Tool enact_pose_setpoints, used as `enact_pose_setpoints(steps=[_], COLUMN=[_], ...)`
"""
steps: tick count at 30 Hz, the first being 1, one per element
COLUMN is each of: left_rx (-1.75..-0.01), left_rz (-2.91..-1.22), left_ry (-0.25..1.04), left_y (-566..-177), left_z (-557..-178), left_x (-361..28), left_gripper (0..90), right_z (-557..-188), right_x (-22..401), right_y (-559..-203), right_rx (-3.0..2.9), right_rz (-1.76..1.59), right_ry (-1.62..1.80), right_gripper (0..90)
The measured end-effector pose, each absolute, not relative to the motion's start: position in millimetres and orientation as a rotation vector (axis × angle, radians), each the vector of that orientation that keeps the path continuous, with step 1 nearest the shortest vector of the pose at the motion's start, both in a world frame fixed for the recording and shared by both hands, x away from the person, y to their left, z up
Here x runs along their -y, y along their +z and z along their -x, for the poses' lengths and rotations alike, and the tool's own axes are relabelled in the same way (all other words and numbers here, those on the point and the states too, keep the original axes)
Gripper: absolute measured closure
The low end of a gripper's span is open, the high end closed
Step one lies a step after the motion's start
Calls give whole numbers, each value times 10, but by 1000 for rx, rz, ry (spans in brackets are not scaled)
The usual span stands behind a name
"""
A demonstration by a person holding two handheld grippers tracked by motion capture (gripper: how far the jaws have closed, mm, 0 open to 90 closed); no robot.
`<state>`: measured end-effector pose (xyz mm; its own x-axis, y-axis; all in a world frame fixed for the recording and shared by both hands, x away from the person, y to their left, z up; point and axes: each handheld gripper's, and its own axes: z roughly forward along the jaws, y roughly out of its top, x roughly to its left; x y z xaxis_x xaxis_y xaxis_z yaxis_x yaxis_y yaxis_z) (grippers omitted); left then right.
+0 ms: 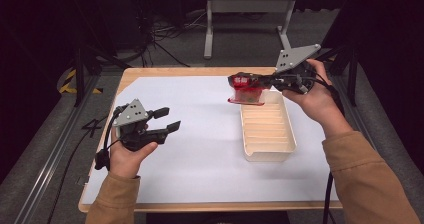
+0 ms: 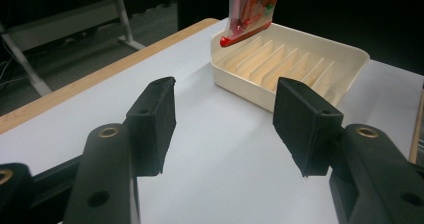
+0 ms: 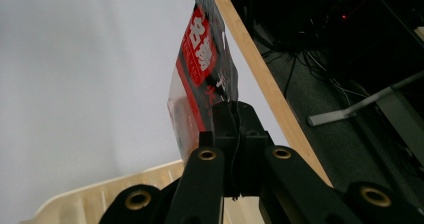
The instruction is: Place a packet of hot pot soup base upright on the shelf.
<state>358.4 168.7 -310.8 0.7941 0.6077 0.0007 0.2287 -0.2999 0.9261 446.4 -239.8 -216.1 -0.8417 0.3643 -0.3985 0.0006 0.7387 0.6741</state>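
Presently, high view: right gripper point(image 1: 264, 85) pinches a red packet point(image 1: 246, 88) above the far end of the cream slotted tray point(image 1: 268, 154); placing is in hand, and lowering between ribs likely comes next. Left gripper point(image 1: 166, 121) spread, holding nothing.
Left gripper view: packet point(image 2: 250, 11) hangs long axis upright, bottom edge toward tray point(image 2: 345, 66).
Right gripper view: jaws pressed together on the packet's point(image 3: 200, 74) edge.
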Motion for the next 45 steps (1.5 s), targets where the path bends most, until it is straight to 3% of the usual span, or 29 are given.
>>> enact_pose_setpoints(steps=[18,45], left_rx=[-667,-668], left_rz=[-1877,-1893], left_ry=[439,415], left_y=[-3115,-3136], left_z=[-3592,-3599], left_x=[-1744,-1722], left_gripper=[425,420], right_z=[-4787,-4938], right_x=[2728,2899], right_y=[-2303,-2608], right_rx=[-2359,-2338], right_rz=[-327,-359], right_ry=[888,959], right_gripper=[891,892])
